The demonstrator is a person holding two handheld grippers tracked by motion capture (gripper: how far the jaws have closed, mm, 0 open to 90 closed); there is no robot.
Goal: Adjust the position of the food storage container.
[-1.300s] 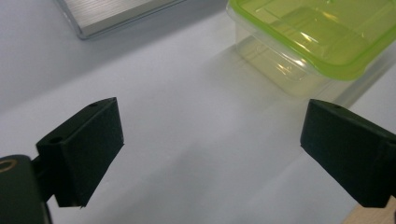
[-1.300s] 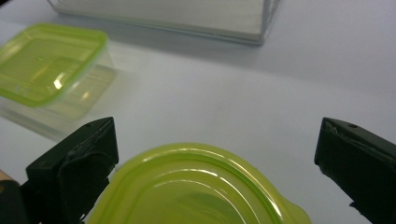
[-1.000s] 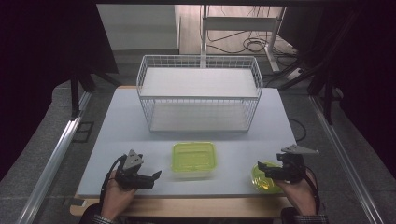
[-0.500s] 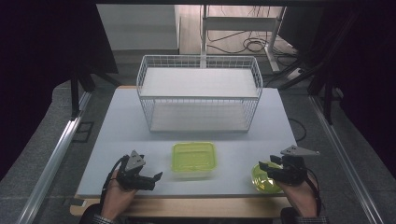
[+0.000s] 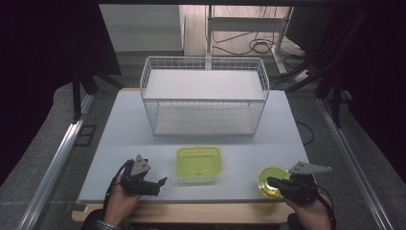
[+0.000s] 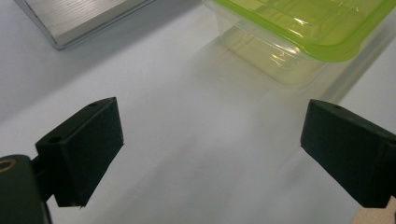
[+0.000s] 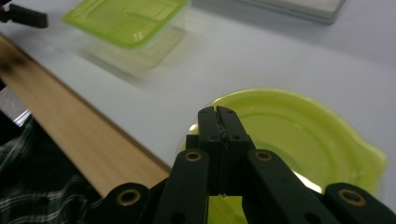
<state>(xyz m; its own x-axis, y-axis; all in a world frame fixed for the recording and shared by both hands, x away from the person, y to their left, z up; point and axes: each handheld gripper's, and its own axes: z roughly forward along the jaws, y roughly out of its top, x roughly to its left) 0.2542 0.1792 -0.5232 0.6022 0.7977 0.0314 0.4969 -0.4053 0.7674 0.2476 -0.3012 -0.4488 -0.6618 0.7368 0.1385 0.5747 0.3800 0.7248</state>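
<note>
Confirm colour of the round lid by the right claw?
Translucent yellow-green round lid; clearest in the right gripper view.

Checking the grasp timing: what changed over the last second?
The right gripper closed its fingers on the rim of the yellow-green round dish and edged toward the table's middle. The left gripper stayed open and still; the lidded container and wire basket didn't move.

The box [image 5: 198, 162] and bowl [image 5: 272, 179] are shiny see-through green plastic. The basket [image 5: 203, 98] is thin white wire. The counter [image 5: 143, 139] is smooth and dull.
</note>
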